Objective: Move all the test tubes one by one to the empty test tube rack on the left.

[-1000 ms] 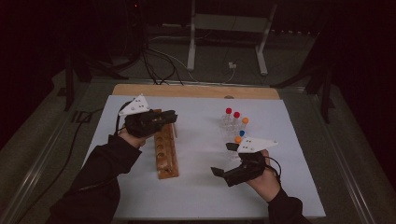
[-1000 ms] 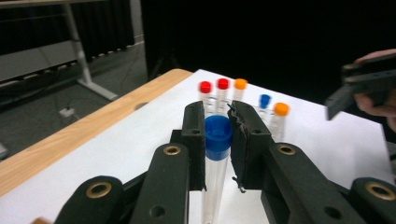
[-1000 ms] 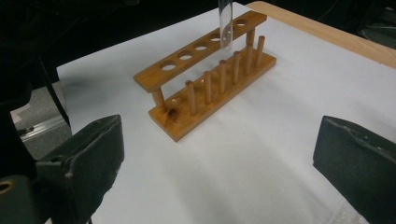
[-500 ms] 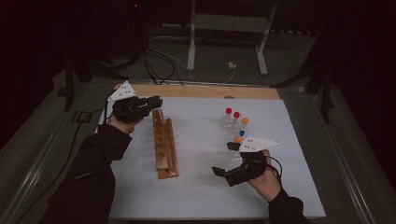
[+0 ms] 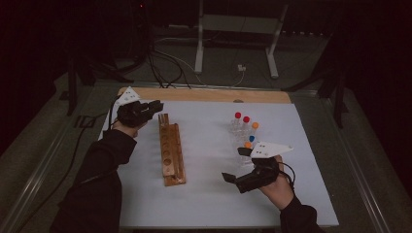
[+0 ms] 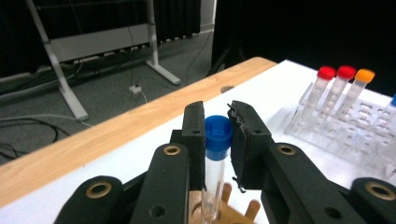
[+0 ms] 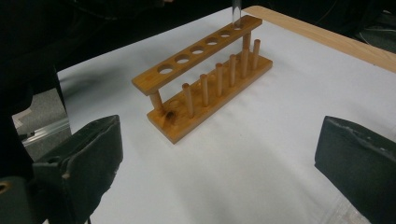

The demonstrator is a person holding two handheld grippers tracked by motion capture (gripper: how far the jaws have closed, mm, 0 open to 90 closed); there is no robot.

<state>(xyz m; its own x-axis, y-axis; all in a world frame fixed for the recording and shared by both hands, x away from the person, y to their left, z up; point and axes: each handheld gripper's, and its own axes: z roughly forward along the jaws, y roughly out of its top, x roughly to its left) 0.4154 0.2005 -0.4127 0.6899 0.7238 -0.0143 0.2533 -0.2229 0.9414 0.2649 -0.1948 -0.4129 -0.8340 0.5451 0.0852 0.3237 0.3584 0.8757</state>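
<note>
My left gripper (image 6: pixel 218 116) is shut on a clear tube with a blue cap (image 6: pixel 218 135), the pads pressing on the cap. It holds the tube upright over the far end of the wooden rack (image 5: pixel 171 148). In the right gripper view the glass of the tube (image 7: pixel 236 11) stands at the farthest hole of the wooden rack (image 7: pixel 205 79). From above, the left gripper (image 5: pixel 154 106) sits at the rack's far left end. My right gripper (image 5: pixel 232 180) rests low on the white mat, open and with nothing between its jaws (image 7: pixel 219 154).
A clear plastic rack (image 5: pixel 243 133) holds several tubes with red, orange and blue caps at mid right, just beyond the right hand. The white mat (image 5: pixel 209 204) lies on a wooden table top (image 5: pixel 204 95). Cables and a metal stand are on the floor behind.
The left hand has moved with the tube from over the middle of the wooden rack to its far end and has sunk a little. The right hand has kept still.
</note>
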